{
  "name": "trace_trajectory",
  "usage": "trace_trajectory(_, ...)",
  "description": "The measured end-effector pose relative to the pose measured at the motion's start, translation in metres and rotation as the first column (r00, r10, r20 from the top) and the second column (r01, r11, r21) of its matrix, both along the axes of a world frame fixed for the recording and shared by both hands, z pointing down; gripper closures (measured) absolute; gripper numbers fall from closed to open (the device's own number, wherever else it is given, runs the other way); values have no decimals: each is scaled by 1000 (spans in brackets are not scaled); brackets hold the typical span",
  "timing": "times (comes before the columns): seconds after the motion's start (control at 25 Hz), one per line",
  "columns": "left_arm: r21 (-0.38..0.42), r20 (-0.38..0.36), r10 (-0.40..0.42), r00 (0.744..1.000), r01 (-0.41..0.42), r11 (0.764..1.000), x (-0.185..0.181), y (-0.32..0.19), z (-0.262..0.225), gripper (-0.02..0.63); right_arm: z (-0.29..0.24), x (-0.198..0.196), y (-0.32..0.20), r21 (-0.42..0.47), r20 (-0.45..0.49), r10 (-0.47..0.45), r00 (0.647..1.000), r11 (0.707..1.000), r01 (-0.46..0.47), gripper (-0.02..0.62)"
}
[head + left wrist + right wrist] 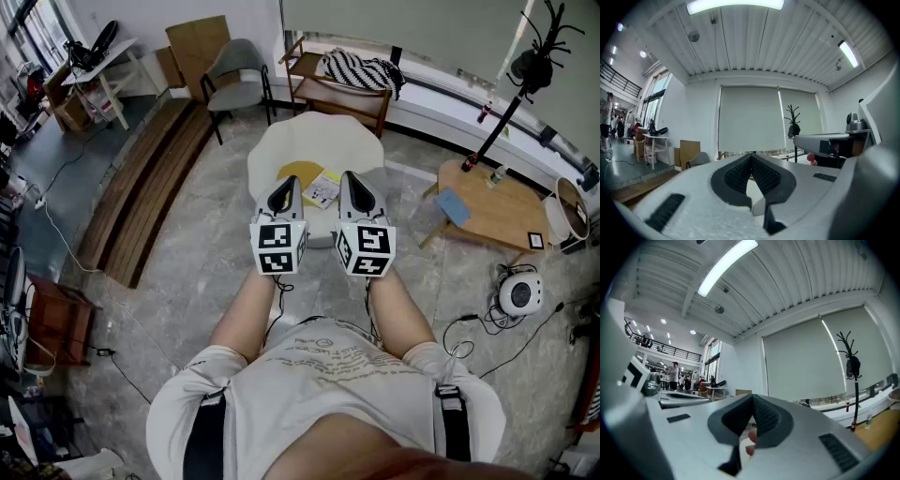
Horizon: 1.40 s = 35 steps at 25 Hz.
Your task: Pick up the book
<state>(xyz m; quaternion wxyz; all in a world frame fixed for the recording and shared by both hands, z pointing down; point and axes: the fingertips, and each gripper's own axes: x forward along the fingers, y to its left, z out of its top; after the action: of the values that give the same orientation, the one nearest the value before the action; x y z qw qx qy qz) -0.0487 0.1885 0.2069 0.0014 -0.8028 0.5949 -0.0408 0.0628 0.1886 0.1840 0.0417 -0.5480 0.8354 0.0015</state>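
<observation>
Head view, approach stage only: holding left gripper [284,187] and right gripper [354,183] level, jaws closed and empty, book [323,191] flat on round white table [319,141] just beyond. Next probably calls for opening up, tipping down.

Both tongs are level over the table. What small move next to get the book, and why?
Probably tilt the right tongs down toward the book and open them: they and the left tongs are shut and level, the book flat on the table below.
</observation>
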Motion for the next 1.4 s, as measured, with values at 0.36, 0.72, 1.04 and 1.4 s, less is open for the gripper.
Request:
trace_trajectory(0.36,-1,-9,-14,1000,14,1000,-11,5,0,588,-4,-10,8,1,52,-33,998,999,33,571)
trace_trajectory(0.72,-19,-33,-12,999,11,1000,-27,16,6,588,2,-33,21,-5,9,-43,999,999,43,571)
trace_trajectory(1.04,-12,-40,-4,999,4,1000,-54,21,9,588,4,-58,26,-10,3,-25,1000,1000,25,571)
trace_trajectory(1.4,-5,-35,40,999,-40,999,-85,26,11,588,4,-92,32,-13,11,13,1000,1000,-13,571)
